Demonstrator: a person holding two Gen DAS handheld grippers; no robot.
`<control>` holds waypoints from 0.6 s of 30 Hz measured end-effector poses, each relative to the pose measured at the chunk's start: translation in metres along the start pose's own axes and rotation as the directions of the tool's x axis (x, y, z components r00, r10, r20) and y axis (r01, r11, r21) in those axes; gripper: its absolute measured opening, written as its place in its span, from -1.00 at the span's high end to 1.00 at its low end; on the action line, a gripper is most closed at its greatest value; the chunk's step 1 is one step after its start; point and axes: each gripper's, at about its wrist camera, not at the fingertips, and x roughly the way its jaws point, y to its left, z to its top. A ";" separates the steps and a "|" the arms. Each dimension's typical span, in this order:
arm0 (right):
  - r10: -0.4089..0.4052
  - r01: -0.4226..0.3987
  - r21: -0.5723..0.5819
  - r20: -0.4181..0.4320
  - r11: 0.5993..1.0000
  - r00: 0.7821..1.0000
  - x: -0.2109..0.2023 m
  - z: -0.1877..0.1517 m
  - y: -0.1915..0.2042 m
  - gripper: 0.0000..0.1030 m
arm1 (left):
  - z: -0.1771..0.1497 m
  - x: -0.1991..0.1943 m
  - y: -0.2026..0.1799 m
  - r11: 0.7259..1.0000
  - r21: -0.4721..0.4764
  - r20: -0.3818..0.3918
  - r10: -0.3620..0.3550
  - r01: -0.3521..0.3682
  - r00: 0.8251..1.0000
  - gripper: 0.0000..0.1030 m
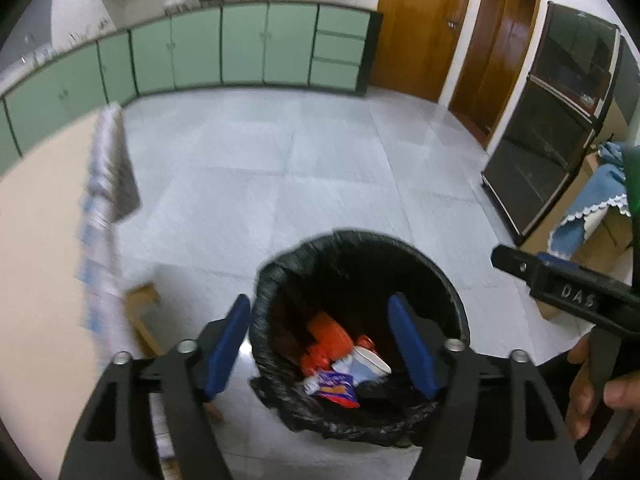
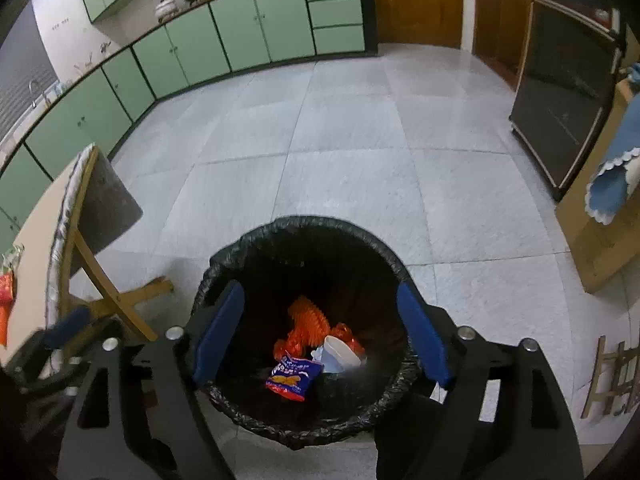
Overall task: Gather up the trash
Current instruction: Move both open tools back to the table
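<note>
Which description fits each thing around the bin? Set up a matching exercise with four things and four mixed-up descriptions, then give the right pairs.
Things:
1. bin liner
2. snack packet
3. paper cup
4. left gripper

Descriptions:
A. white, lying on its side in the bin
B. black, folded over the bin's rim
C. open above the bin, nothing between its blue pads
D. blue and red, lying flat on the trash

Pairs: 1-B, 2-D, 3-A, 4-C
</note>
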 end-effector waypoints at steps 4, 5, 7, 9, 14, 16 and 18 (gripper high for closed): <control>0.036 -0.036 -0.044 0.000 0.998 0.999 -0.023 0.000 0.023 -0.63 | 0.007 -0.047 0.023 0.997 -0.027 0.054 0.072 -0.071 0.996 -0.88; 0.053 -0.053 -0.057 0.000 0.997 0.999 -0.028 0.000 0.030 -0.63 | 0.005 -0.060 0.035 0.994 -0.043 0.064 0.099 -0.096 0.993 -0.88; 0.095 -0.094 -0.091 0.007 0.991 0.995 -0.038 -0.001 0.049 -0.63 | -0.002 -0.080 0.060 0.987 -0.085 0.069 0.144 -0.138 0.987 -0.88; 0.146 -0.142 -0.139 0.019 0.980 0.989 -0.050 -0.003 0.076 -0.64 | -0.013 -0.100 0.090 0.974 -0.137 0.073 0.189 -0.178 0.979 -0.88; 0.278 -0.262 -0.273 0.020 0.926 0.961 -0.069 -0.014 0.161 -0.65 | -0.056 -0.153 0.179 0.914 -0.266 0.087 0.340 -0.307 0.936 -0.88; 0.318 -0.299 -0.319 0.008 0.899 0.948 -0.072 -0.019 0.194 -0.65 | -0.071 -0.173 0.211 0.884 -0.319 0.097 0.390 -0.342 0.916 -0.88; 0.358 -0.334 -0.357 0.002 0.873 0.934 -0.075 -0.025 0.224 -0.65 | -0.086 -0.192 0.245 0.850 -0.370 0.112 0.442 -0.376 0.890 -0.88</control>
